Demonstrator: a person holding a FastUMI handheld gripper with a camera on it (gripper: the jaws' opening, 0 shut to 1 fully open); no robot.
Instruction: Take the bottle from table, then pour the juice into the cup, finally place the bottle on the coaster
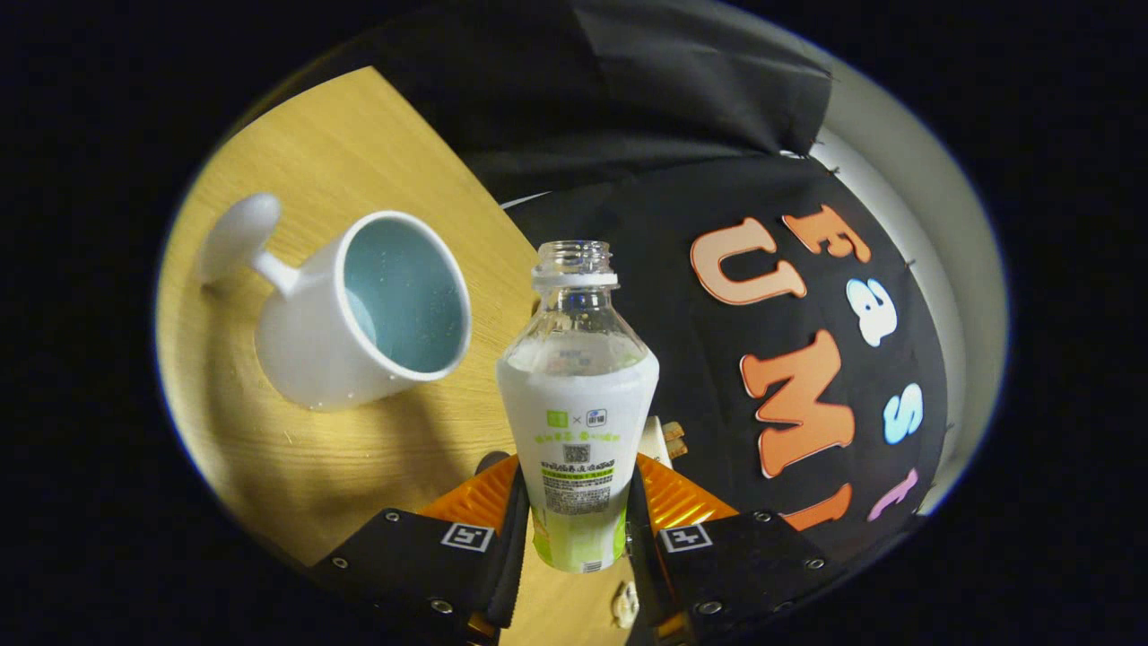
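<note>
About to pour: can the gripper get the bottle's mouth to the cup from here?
Probably yes. The gripper is shut on the uncapped bottle, and nothing stands between it and the white cup on the table.

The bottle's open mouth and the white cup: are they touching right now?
Apart. In the gripper view, bare wooden table shows between the bottle, clamped between the gripper fingers, and the cup.

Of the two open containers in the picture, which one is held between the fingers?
The bottle, uncapped and with a white label, is clamped between the fingers of the hand-held gripper. The white cup with the blue inside stands apart on the wooden table.
</note>
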